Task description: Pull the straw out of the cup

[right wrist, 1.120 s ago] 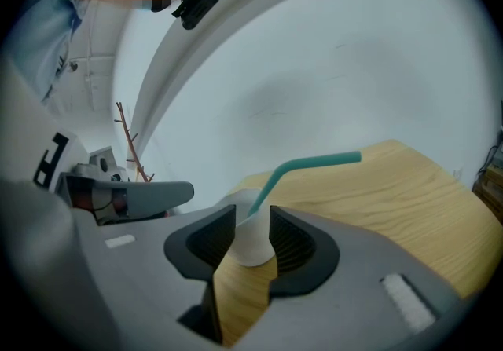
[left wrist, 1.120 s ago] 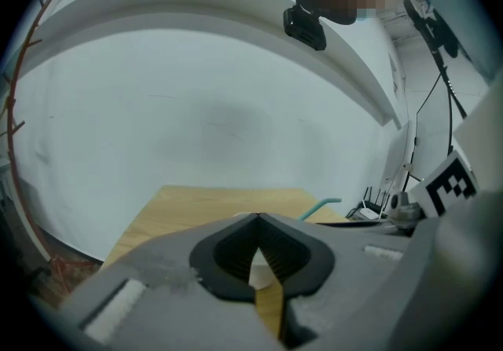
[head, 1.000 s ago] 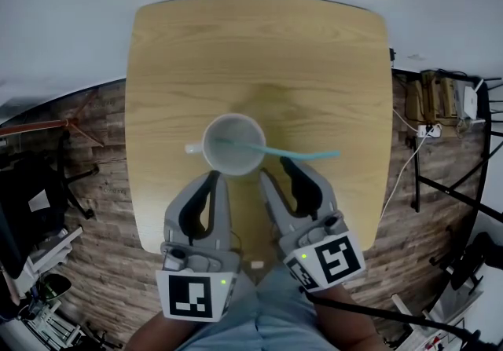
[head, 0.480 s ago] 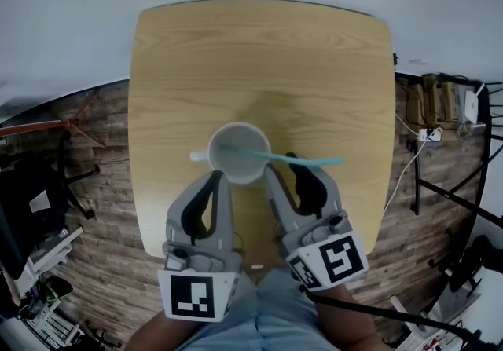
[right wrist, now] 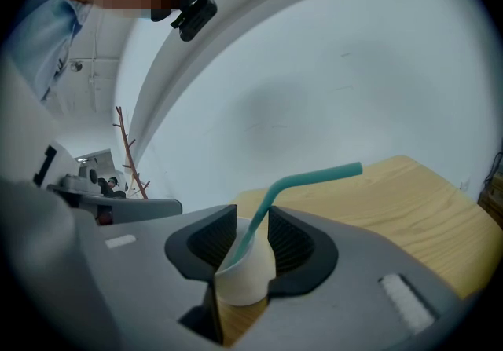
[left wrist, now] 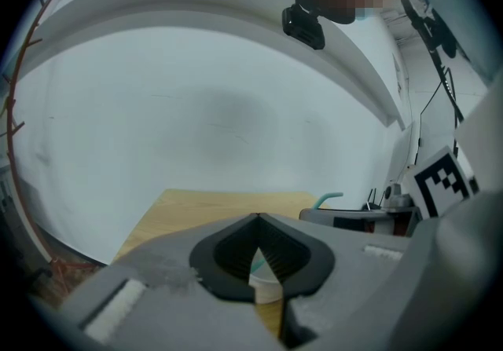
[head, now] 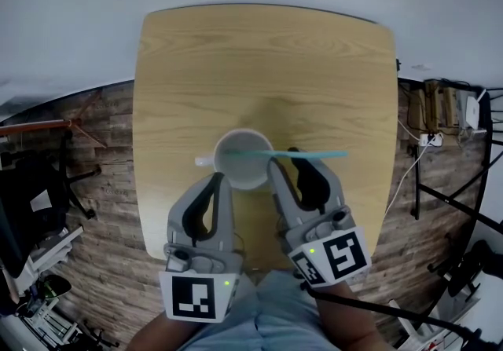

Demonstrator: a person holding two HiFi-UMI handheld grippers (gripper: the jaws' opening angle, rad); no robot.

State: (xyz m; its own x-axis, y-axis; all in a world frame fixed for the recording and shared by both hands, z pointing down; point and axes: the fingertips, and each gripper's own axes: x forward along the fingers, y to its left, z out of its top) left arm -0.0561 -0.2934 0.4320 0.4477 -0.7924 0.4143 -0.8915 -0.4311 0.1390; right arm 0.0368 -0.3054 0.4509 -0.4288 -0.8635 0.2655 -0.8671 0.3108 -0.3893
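A white cup (head: 242,169) stands near the front of a light wooden table (head: 259,67). A teal bent straw (head: 314,155) leans out of it to the right. My right gripper (head: 292,161) is right of the cup, level with the straw. In the right gripper view the straw (right wrist: 314,179) rises from the cup (right wrist: 247,275) through the gap of that gripper (right wrist: 251,217). Its jaws have just been closing, and the pads stand a little apart from the straw, so it is open. My left gripper (head: 217,179) sits just in front of the cup, its tips (left wrist: 256,220) meeting with nothing held.
The table's front edge lies under both grippers. Wood-pattern floor surrounds the table, with cables and a power strip (head: 428,133) on the right and dark equipment (head: 31,192) on the left. A pale wall lies beyond the table's far edge.
My right gripper has crept forward until its fingertips reach the straw, and its jaws have narrowed slightly. The left gripper, cup and straw have stayed where they were.
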